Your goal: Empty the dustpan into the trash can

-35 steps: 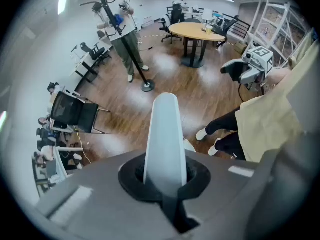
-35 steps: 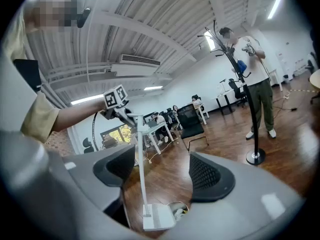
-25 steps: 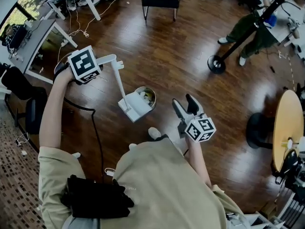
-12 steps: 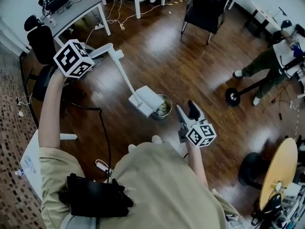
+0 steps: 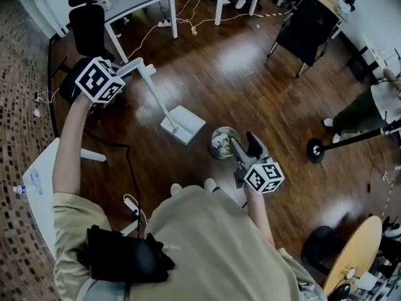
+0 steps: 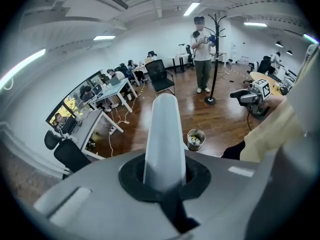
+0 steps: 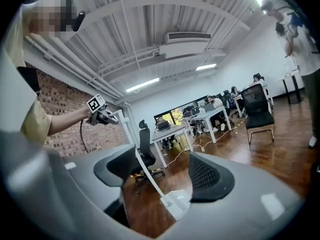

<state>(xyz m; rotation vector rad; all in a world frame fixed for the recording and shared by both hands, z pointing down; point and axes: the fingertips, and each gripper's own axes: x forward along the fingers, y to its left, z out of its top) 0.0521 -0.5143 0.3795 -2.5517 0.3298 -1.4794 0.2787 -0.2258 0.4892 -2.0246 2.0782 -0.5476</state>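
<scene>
Left gripper view has the left tongs (image 6: 165, 184) clamped tight on the white handle (image 6: 164, 134) of the dustpan (image 5: 183, 124). Seen from the head view, the left tongs (image 5: 124, 71) are raised at the left, and the long handle slopes down to the pan, low over the wood floor (image 5: 250, 86); whether it touches I cannot tell. The pan sits left of the trash can (image 5: 224, 143), near it but apart. The can holds crumpled paper scraps (image 5: 220, 144). The right tongs (image 5: 244, 144) hover just beside the can; in the right gripper view the right tongs (image 7: 162, 179) stand a little apart, gripping nothing. The dustpan (image 7: 175, 204) shows far off through the gap.

Only the left gripper view shows a person (image 6: 202, 59) by a coat stand (image 6: 216, 59), with the can (image 6: 195, 139) beyond the handle; only the right one shows a brick wall (image 7: 65, 119)
</scene>
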